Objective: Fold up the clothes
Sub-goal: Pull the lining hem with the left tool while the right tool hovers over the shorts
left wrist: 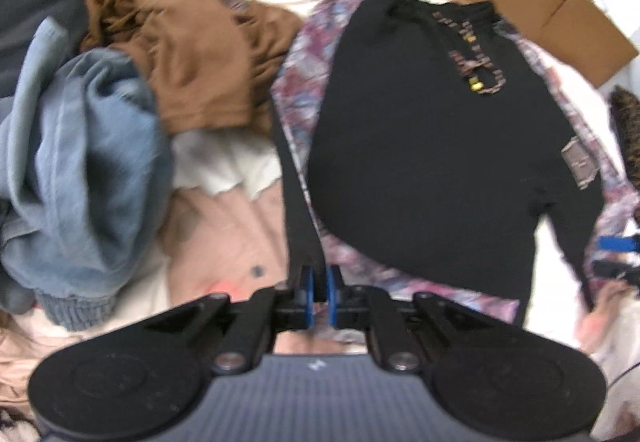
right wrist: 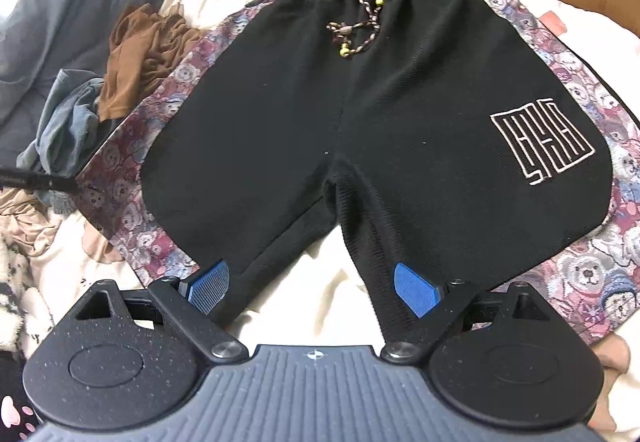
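Both views are evenly and softly lit, with no hard shadows and no glare. The left wrist view is smeared with motion blur across the whole frame, so the shorts (left wrist: 440,145) and the clothes pile (left wrist: 120,101) at the left lose their detail. The right wrist view is sharp, the logo (right wrist: 540,141) crisp, and both frames bend strongly and darken at their corners from the fisheye lens.

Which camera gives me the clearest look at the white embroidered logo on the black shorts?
The right wrist view: the logo is sharp there, its white maze-like outline fully visible on the shorts. In the left wrist view it is only a small blurred patch near the edge of the shorts.
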